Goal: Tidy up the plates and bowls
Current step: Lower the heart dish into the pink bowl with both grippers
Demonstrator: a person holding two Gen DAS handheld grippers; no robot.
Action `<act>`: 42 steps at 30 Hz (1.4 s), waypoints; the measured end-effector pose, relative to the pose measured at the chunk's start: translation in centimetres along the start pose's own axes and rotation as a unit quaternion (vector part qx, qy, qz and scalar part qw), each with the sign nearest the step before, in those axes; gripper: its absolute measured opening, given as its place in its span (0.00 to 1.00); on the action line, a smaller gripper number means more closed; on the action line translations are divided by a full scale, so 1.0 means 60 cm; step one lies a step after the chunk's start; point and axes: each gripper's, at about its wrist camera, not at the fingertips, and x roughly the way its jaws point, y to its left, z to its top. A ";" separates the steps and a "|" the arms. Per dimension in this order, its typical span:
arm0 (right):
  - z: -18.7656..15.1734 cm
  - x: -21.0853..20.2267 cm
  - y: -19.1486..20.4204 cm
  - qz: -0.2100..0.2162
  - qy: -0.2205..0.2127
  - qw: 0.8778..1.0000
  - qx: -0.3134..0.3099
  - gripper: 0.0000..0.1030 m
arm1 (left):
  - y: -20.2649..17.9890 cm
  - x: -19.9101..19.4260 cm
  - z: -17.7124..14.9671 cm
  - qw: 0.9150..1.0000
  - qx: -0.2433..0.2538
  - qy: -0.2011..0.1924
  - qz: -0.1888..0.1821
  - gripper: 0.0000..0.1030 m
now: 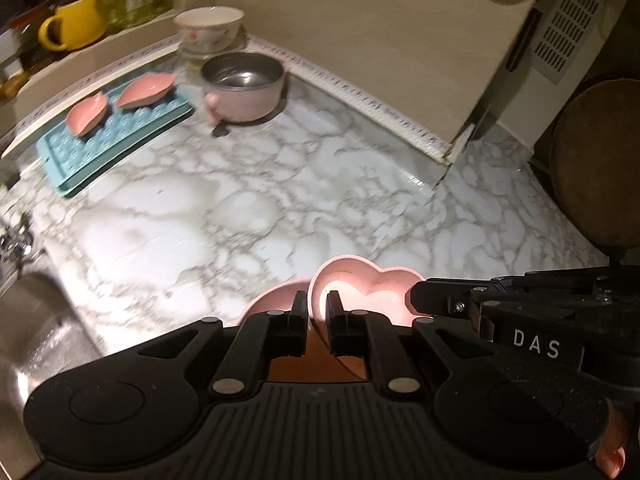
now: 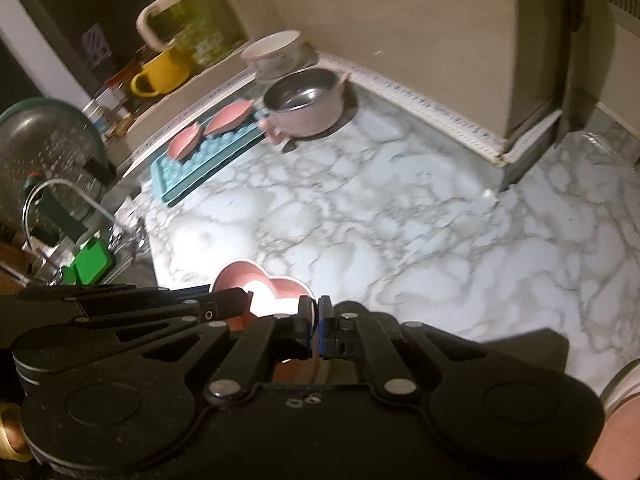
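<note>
Left gripper (image 1: 317,312) clamped on pink heart dish (image 1: 362,294) rim, right gripper (image 2: 316,318) pinched on same dish's opposite rim, marble counter (image 1: 280,200) beyond.

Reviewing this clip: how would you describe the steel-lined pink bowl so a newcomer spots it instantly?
Start at the white marble-patterned countertop and look to its far corner by the beige wall. There, just right of the light blue bubble-textured tray and in front of the white floral ceramic bowl, sits the round pink bowl with a shiny steel interior. Unlike its neighbours, it has a metal lining and small side handles.
</note>
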 end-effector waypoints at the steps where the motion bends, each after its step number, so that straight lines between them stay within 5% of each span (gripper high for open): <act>1: -0.003 0.005 0.008 0.001 0.004 1.000 -0.004 0.02 | 0.006 0.002 -0.004 1.000 -0.002 0.003 0.002 0.09; 27: -0.048 0.088 0.055 -0.023 0.061 0.997 -0.037 0.01 | 0.041 0.061 -0.043 0.998 0.026 0.054 0.027 0.09; 42: -0.045 0.071 0.061 -0.013 0.052 0.998 -0.038 0.16 | 0.047 0.036 -0.038 0.999 0.018 0.030 0.002 0.09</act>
